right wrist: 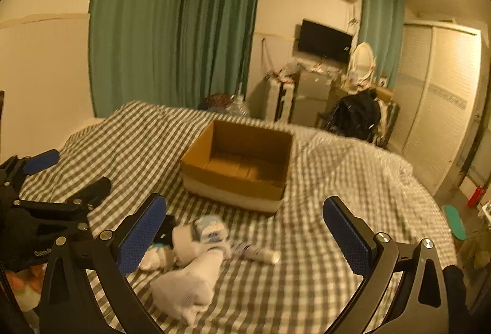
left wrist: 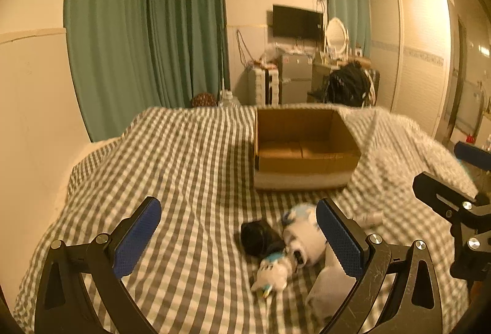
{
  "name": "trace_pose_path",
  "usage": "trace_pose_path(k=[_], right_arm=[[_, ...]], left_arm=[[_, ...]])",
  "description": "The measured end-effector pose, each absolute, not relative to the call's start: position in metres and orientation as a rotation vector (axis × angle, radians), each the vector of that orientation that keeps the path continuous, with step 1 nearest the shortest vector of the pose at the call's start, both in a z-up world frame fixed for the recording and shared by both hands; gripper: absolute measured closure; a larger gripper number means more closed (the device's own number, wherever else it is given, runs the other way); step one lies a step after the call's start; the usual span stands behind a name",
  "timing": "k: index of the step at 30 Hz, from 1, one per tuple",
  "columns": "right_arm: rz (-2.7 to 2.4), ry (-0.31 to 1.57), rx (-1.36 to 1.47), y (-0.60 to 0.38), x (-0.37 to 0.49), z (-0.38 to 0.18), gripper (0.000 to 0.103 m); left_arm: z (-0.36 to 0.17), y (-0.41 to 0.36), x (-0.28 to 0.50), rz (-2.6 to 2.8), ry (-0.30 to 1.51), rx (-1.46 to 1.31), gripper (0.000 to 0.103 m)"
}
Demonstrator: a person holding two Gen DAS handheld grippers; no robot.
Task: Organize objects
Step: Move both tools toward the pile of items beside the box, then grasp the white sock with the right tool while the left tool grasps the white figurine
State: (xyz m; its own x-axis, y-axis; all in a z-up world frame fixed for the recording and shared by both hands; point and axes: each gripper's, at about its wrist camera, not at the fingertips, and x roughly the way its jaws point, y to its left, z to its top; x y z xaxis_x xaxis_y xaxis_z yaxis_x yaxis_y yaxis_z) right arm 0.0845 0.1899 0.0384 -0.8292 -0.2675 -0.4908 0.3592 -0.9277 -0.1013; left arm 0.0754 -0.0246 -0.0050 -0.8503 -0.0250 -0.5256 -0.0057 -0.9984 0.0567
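Observation:
An open, empty cardboard box [left wrist: 302, 146] stands on the checked bed cover; it also shows in the right wrist view [right wrist: 242, 168]. In front of it lies a small pile: a black pouch [left wrist: 257, 237], a white and blue plush toy [left wrist: 302, 234], a smaller white toy [left wrist: 273, 272], white socks [right wrist: 190, 281] and a small tube [right wrist: 257, 254]. My left gripper [left wrist: 239, 238] is open above the bed, the pile by its right finger. My right gripper [right wrist: 245, 237] is open over the pile and holds nothing. Each gripper shows in the other's view: the right [left wrist: 454, 196] and the left [right wrist: 61, 180].
The bed's checked cover [left wrist: 184, 168] spreads left and far. Green curtains [left wrist: 147, 27] hang behind. A cluttered dresser with a mirror [left wrist: 336, 34], a wall TV [left wrist: 297, 21], a dark bag [left wrist: 349, 85] and a wardrobe [left wrist: 420, 57] stand beyond the bed.

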Motion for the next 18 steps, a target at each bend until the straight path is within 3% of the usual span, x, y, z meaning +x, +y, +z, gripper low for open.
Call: trace_pose_path(k=[11, 18], right_arm=[[-2.579, 0.334, 0.955, 0.17, 0.071, -0.033, 0.0], [-2.389, 0.335, 1.125, 0.153, 0.06, -0.089, 0.009]], left_arm=[[-0.081, -0.035, 0.061, -2.859, -0.188, 1.101, 0.0], [-0.107, -0.035, 0.046, -2.824, -0.185, 1.226, 0.0]])
